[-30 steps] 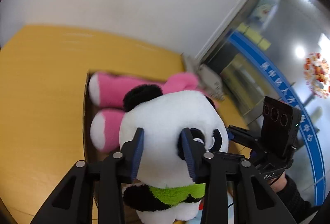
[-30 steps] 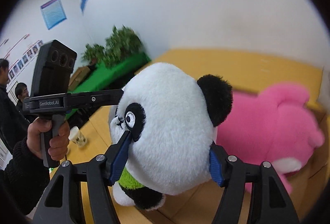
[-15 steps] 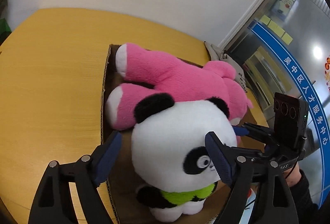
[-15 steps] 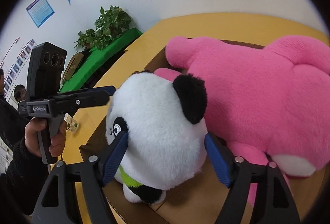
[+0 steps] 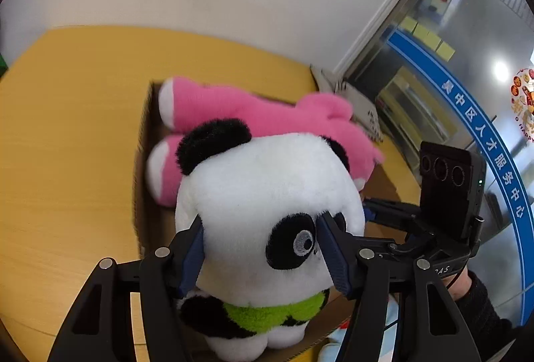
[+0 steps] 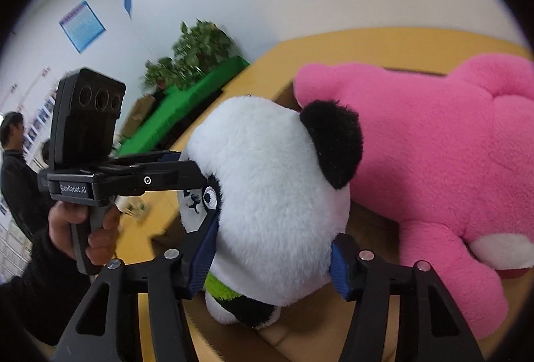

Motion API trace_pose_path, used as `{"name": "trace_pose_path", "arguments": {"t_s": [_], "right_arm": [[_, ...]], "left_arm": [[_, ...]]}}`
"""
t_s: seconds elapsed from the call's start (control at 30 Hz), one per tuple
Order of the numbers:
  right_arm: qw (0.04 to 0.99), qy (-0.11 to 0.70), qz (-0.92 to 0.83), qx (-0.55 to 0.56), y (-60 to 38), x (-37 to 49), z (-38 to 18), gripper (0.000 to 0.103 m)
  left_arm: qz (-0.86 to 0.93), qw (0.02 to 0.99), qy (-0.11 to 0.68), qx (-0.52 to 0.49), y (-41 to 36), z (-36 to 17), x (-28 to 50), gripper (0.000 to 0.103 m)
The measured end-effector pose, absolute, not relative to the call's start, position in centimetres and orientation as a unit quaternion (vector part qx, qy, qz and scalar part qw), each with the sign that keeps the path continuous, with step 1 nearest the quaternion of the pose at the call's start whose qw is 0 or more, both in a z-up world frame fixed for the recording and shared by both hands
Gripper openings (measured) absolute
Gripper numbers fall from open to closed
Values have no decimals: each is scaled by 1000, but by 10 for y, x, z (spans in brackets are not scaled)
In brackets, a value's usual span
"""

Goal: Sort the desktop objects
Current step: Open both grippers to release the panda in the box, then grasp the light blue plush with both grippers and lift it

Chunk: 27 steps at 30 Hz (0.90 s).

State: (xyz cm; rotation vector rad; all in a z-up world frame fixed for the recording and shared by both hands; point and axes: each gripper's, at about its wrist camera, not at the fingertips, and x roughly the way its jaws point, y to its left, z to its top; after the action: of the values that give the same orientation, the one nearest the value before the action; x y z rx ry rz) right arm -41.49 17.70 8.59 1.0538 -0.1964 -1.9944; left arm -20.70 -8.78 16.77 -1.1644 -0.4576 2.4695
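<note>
A plush panda (image 5: 267,195) with a green scarf stands upright at the near end of a cardboard box (image 5: 142,161). My left gripper (image 5: 263,248) is shut on the panda's head, its blue pads pressing in on both sides of the face. My right gripper (image 6: 273,252) is shut on the same head (image 6: 267,188) from the other side. A big pink plush toy (image 5: 253,115) lies in the box behind the panda; it also shows in the right wrist view (image 6: 440,161), touching the panda.
The box sits on a yellow wooden table (image 5: 66,145). A white wall runs behind it. A green planter with plants (image 6: 200,61) stands off the table's far side. A person (image 6: 16,161) stands at the far left. Papers (image 5: 360,108) lie past the box.
Half a second ago my left gripper was wide open around the panda; now it has closed on its head. The right gripper has narrowed onto the head too. The panda sits closer to both cameras.
</note>
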Motion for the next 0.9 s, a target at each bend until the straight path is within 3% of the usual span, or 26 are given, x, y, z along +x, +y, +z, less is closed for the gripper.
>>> {"name": "trace_pose_path", "arguments": {"t_s": [0.1, 0.2, 0.37, 0.47, 0.6, 0.67, 0.7, 0.83, 0.9], "right_arm": [[447, -86, -785, 420, 169, -420, 99, 58], [427, -65, -770, 469, 154, -433, 74, 60], [412, -122, -762, 485, 153, -443, 45, 78], [405, -91, -769, 486, 149, -434, 49, 85], [394, -54, -805, 441, 161, -409, 78, 87], [390, -60, -825, 404, 185, -382, 104, 93], [388, -64, -834, 386, 197, -369, 117, 102], [378, -83, -860, 334, 238, -286, 165, 103], [382, -93, -862, 321, 259, -233, 180, 103]], "left_arm": [[879, 161, -144, -426, -92, 174, -207, 69], [855, 128, -146, -480, -102, 133, -223, 66], [856, 120, -182, -468, -117, 120, -225, 75], [864, 117, -153, -466, -109, 127, -219, 78], [884, 88, -132, -440, -115, 150, -188, 81], [897, 86, -120, -417, -116, 166, -166, 88], [900, 94, -115, -410, -115, 171, -155, 88], [909, 144, -79, -383, -91, 183, -96, 103], [906, 175, -70, -379, -73, 177, -69, 103]]}}
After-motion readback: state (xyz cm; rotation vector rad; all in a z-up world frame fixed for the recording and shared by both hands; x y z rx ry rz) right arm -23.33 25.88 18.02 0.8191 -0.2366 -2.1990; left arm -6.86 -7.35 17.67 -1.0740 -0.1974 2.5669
